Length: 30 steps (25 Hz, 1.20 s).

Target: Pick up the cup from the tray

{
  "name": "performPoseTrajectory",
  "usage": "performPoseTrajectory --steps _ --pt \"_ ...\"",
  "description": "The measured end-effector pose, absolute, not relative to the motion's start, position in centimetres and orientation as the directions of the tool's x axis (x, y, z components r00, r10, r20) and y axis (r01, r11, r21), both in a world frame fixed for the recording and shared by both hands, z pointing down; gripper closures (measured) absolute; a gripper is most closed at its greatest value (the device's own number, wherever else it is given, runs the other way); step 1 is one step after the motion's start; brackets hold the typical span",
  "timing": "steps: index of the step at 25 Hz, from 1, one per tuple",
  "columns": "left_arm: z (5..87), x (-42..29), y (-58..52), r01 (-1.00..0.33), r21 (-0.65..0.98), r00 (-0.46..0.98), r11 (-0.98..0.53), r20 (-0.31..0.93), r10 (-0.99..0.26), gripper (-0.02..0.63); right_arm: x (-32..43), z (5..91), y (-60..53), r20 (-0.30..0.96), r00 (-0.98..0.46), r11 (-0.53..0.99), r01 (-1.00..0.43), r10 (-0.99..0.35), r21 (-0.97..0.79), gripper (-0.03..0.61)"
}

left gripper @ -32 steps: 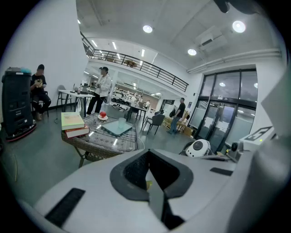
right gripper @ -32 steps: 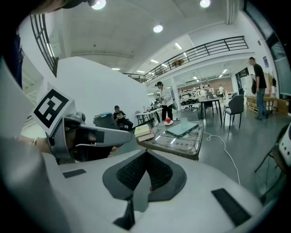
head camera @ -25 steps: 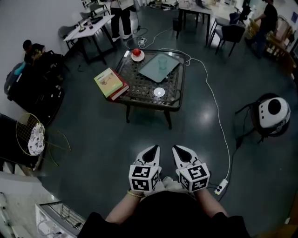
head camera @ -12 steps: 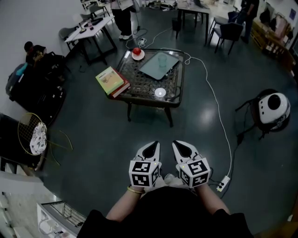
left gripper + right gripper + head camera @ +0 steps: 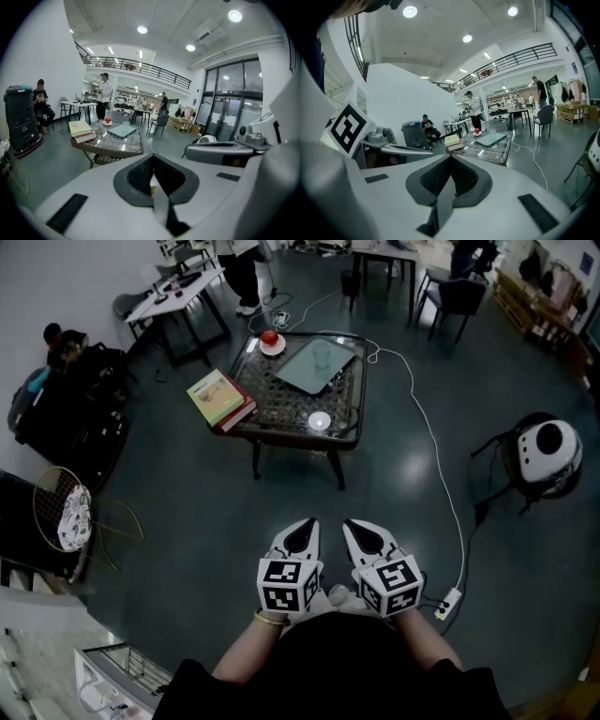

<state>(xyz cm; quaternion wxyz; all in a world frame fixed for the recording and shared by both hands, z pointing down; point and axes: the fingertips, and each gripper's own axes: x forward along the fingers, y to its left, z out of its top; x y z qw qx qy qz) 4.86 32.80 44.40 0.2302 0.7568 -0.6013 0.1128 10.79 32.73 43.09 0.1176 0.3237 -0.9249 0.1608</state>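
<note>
The cup [image 5: 322, 354] stands upright on the far part of the tray [image 5: 309, 371], well ahead of both claws and far beyond their tips. It looks pale and see-through, a small tumbler against the tray's flat grey-blue sheet. The tray lies skewed on the dark, glass-topped bench [image 5: 281, 404]. From the claws' side, a stack of books [image 5: 221, 399] sits on the bench's left corner. A red thing [image 5: 270, 337] sits on a white saucer off to the tray's left.

Only the head view shows the left claw [image 5: 305, 524] and the right claw [image 5: 356, 526] side by side, low over the floor [image 5: 187, 512], and a white cable [image 5: 433, 456] trailing from the bench toward the right claw. The left gripper view shows the cup [image 5: 125, 122] straight ahead and glass doors [image 5: 225, 117] on the right. The right gripper view has the cup [image 5: 492, 133] ahead to the right, with the left claw's marker cube [image 5: 347, 125] at its left.

Each gripper view shows its own jaws pressed together with nothing between them.
</note>
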Motion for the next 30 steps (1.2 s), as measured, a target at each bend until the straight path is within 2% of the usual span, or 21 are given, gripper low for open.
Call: performPoseTrajectory --steps 16,30 --pt "45.4 6.1 32.9 -0.966 0.218 0.229 -0.139 0.466 -0.855 0.604 12.0 44.2 33.1 0.348 -0.773 0.748 -0.619 -0.53 -0.237 0.574" --pt "45.6 3.6 25.9 -0.962 0.235 0.236 -0.14 0.458 -0.857 0.604 9.9 44.5 26.7 0.356 -0.767 0.745 -0.626 -0.533 -0.232 0.574"
